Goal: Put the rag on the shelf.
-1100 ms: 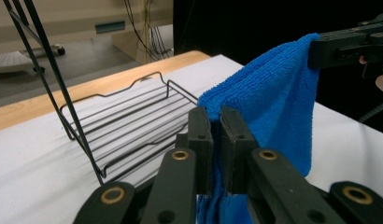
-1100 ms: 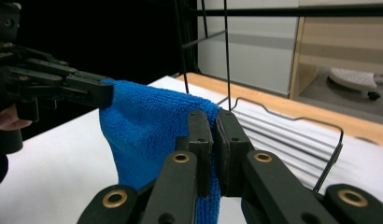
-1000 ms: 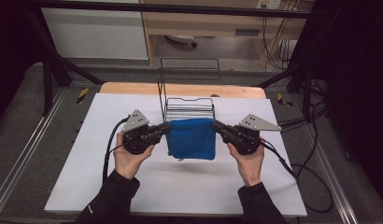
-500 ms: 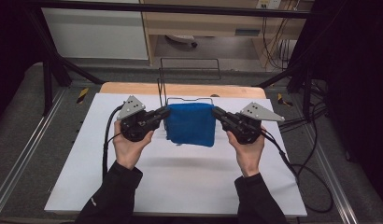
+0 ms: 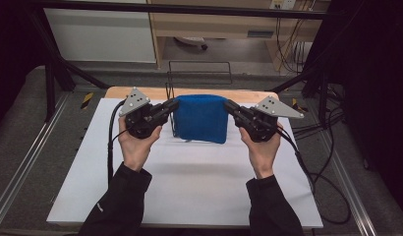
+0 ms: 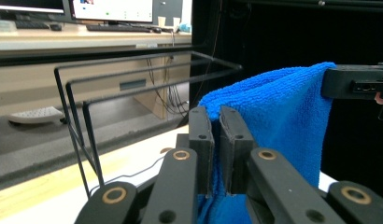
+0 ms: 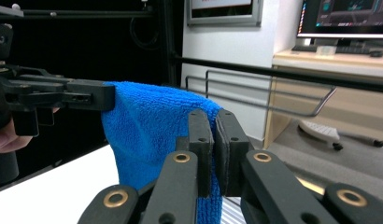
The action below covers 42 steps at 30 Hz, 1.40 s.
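The bright blue terry cloth [image 5: 200, 118] hangs in the air above the white surface [image 5: 189, 182], stretched flat between the two grippers like a small banner. Its top edge runs taut from corner to corner, the nap looks thick and looped, and its lower edge droops free, clear of the surface. It sits just in front of the thin black wire rack [image 5: 199, 73] that stands at the far end, by the wooden edge.

The left gripper [image 5: 171, 105] has the cloth's left upper corner: in the left gripper view its two black jaws [image 6: 216, 140] stand almost together, only a sliver of gap, with blue fabric pinched between the pads and spilling out below. The right gripper [image 5: 230, 106] mirrors it on the other corner; in the right gripper view the jaws [image 7: 215, 144] are pressed nearly shut on a fold of the cloth [image 7: 152, 130], which drapes away toward the other gripper [image 7: 63, 98]. Both hands are raised, wrists level, cables trailing down.
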Motion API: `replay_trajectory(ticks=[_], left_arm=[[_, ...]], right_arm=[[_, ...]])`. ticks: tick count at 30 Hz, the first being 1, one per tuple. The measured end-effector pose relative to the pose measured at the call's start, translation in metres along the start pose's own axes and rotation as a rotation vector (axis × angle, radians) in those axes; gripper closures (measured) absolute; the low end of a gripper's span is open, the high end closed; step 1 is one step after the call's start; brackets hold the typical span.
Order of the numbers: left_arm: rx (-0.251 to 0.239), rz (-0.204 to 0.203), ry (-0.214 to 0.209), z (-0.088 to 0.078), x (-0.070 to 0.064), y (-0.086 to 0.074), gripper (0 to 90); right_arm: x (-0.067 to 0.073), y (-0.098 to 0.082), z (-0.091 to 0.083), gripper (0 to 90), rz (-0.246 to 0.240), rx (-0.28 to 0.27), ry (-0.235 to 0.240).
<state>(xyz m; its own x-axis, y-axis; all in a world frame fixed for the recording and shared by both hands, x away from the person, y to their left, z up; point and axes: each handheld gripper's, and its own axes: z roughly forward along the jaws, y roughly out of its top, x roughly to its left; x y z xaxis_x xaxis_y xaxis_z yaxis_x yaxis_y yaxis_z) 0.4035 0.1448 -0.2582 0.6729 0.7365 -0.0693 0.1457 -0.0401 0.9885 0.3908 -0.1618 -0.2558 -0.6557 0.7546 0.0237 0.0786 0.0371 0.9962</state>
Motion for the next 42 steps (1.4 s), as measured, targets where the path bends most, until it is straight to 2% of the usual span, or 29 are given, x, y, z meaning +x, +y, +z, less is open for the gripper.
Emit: replay_trajectory(ticks=[12,24,28,35,37,42], left_arm=[[-0.059,0.017,0.02,0.001,0.001,0.023,84.3],[-0.122,0.036,0.045,0.004,0.003,0.052,84.3],[-0.148,0.019,0.043,0.005,0.004,0.061,84.3],[-0.177,0.026,0.048,0.007,0.007,0.077,84.3],[-0.186,0.036,0.062,0.007,0.008,0.081,84.3],[-0.201,0.03,0.063,0.01,0.011,0.088,84.3]], right_arm=[[0.002,0.027,0.002,86.7,-0.038,-0.05,-0.022],[0.001,0.051,0.007,86.7,-0.05,-0.1,-0.043],[0.001,0.062,0.009,86.6,-0.058,-0.116,-0.052],[-0.003,0.08,0.015,86.6,-0.077,-0.135,-0.069],[-0.004,0.084,0.017,86.6,-0.08,-0.138,-0.074],[-0.006,0.093,0.023,86.6,-0.092,-0.146,-0.079]])
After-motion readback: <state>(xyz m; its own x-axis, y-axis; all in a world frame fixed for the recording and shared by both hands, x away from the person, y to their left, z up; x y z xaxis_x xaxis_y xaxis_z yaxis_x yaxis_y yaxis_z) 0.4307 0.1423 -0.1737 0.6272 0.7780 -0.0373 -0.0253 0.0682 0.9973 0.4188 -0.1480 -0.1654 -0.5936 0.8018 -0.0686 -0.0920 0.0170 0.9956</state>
